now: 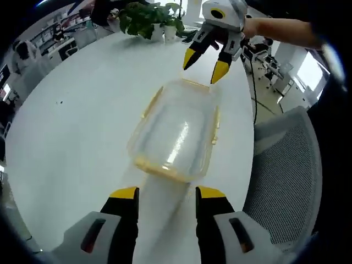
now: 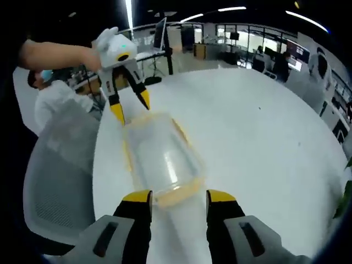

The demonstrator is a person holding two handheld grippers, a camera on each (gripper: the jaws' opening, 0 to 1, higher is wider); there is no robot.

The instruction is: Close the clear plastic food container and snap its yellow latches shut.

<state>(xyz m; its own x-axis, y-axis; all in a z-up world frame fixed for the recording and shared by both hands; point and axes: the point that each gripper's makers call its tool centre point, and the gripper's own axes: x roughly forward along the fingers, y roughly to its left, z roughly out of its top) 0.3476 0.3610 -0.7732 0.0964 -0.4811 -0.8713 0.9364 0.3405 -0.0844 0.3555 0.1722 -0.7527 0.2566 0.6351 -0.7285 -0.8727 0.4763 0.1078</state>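
We have the clear container (image 1: 175,135) lying on the white table (image 1: 71,126), near the edge that faces the mesh-backed chair (image 1: 286,181), and our two grippers face each other across it along its length. In the left gripper view our left gripper (image 1: 166,193) rises from 6 o'clock with its jaws spread apart and nothing between them, the container's near short end just beyond the tips, while the right gripper (image 1: 203,63) hangs at about 1 o'clock over the far short end, jaws likewise apart and empty. The right gripper view gives the mirror of this: the container (image 2: 161,159) sits just past our jaw tips, and the left gripper (image 2: 131,107) shows at 11 o'clock. The lid seems to rest on the box already, though blur keeps us from saying whether it is seated all round, and the yellow latches (image 1: 215,124) along the rim look to us unfastened. We judge the box light, thin-walled and slick, so it should slide on the smooth tabletop under any sideways push and flex if squeezed at mid-wall. We would steady it by pressing down on the lid near a corner with one gripper, then take each latch flap by its free edge, where it is stiffest, and fold it down until it catches.
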